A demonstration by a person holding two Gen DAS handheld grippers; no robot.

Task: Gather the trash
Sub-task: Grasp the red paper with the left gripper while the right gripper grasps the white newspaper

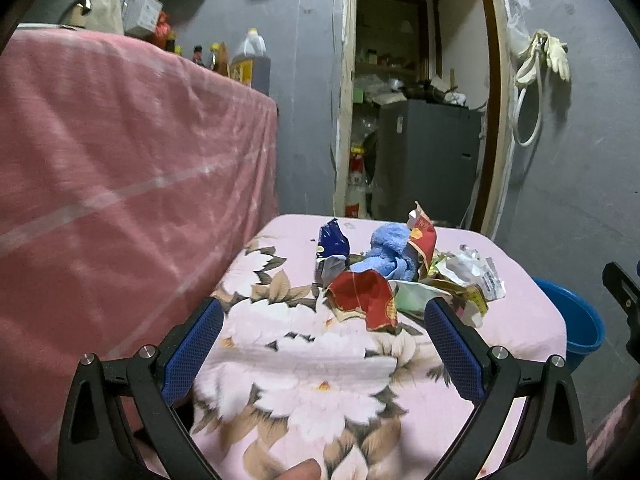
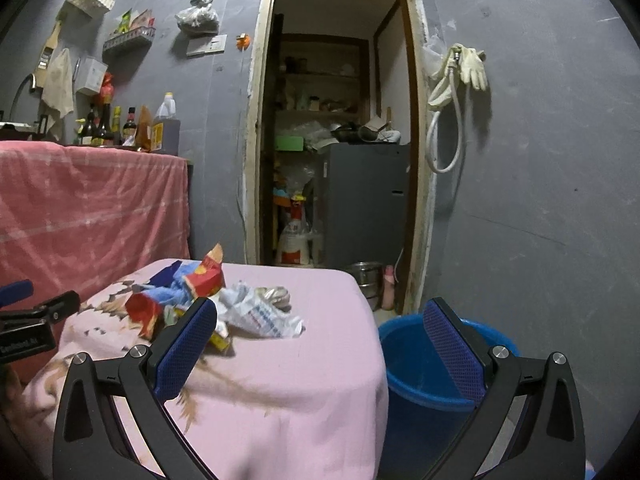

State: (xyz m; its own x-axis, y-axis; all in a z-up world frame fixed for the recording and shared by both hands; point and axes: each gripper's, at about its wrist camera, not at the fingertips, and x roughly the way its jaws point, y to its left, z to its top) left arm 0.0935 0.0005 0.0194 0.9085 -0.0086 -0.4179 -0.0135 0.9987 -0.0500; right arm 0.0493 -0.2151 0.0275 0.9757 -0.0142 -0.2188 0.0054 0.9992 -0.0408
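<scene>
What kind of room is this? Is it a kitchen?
Probably a small home kitchen: sauce bottles and an oil jug stand on a covered counter, rubber gloves hang on the wall, and a storeroom doorway opens behind.

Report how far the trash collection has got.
Done: nothing visible; what shows of the blue bucket interior looks bare.
In hand: nothing. The left gripper and right gripper are both open and empty, short of the pile.
Left: the whole job. The red wrapper, dark blue wrapper and white wrapper lie heaped around a blue cloth on the floral-covered table.
</scene>
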